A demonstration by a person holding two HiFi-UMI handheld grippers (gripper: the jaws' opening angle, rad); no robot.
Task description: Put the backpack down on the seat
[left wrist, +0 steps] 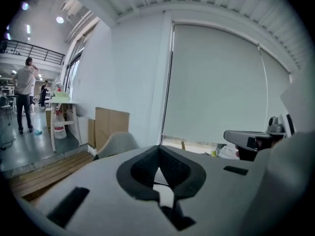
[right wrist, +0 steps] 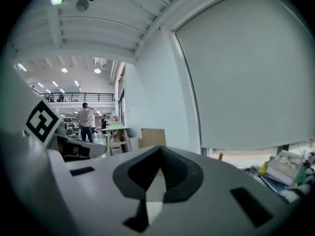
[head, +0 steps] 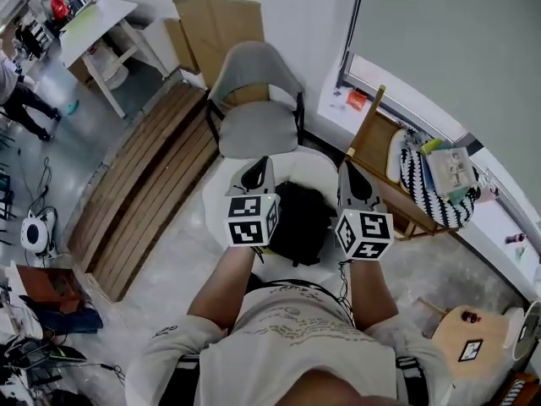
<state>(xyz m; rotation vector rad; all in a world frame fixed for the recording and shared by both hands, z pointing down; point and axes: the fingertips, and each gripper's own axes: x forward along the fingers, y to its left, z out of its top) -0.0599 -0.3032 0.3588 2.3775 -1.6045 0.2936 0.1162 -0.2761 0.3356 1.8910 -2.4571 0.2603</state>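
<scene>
A black backpack [head: 297, 222] lies on a white round surface [head: 314, 162] just in front of the person, between the two grippers. Behind it stands a grey chair [head: 254, 100] with a bare seat; its back also shows in the left gripper view [left wrist: 115, 142]. My left gripper [head: 260, 166] is held over the backpack's left side, jaws shut and empty [left wrist: 158, 151]. My right gripper [head: 347, 169] is over its right side, also shut with nothing held [right wrist: 158, 151]. Both gripper views point at the wall and blind, so the backpack is hidden there.
A wooden slatted platform [head: 144, 184] runs along the left. At the right stands a wooden rack [head: 380, 155] with a striped bag [head: 423, 184] and books. Cardboard [head: 215, 24] leans on the wall. A white desk [head: 93, 24] and a person [head: 21, 100] are far left.
</scene>
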